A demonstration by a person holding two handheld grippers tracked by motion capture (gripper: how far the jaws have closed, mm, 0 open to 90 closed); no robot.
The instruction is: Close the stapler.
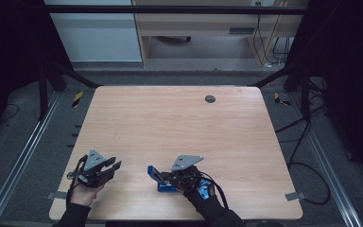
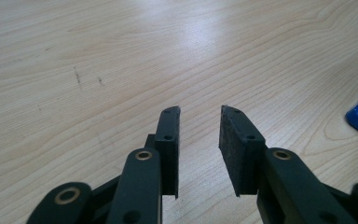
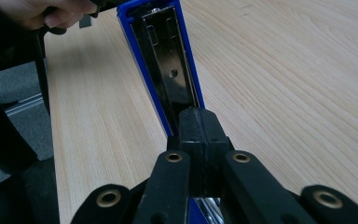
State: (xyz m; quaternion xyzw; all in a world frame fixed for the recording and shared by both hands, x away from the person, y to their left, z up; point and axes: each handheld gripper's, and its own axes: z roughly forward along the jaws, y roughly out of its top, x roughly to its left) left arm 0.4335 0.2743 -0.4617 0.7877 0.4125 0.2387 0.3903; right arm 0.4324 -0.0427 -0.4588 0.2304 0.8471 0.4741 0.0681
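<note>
High view: nearest the desk's front edge, the person's two hands come in from the bottom, each with a pair of tongs. The left tongs [image 1: 115,165] sit near the front left corner of the pale wooden desk [image 1: 179,123], their jaws parted to a moderate gap with nothing between them; in the left gripper view the left tongs [image 2: 199,116] point over bare wood, and a blue corner shows at the right edge. The right tongs [image 1: 163,177] are at the front centre, on the blue plastic stapler with a bright metal staple channel [image 1: 159,178], which lies on the desk just ahead of the right hand.

In the right gripper view the right tongs [image 3: 199,114] have their jaws pressed together at the near end of the stapler [image 3: 168,60], whose upper arm stands swung open so the metal channel faces up. They seem to pinch a thin part of it, but the exact piece held is hidden behind the pads. The left hand [image 3: 46,13] shows beyond the far end.

Farther off, the desk is bare up to a small dark round grommet [image 1: 210,99] near its back edge.

By my reading, the work is at an early stage: the stapler is gripped and opened, while whatever follows, loading or closing it, is still to be done.
</note>
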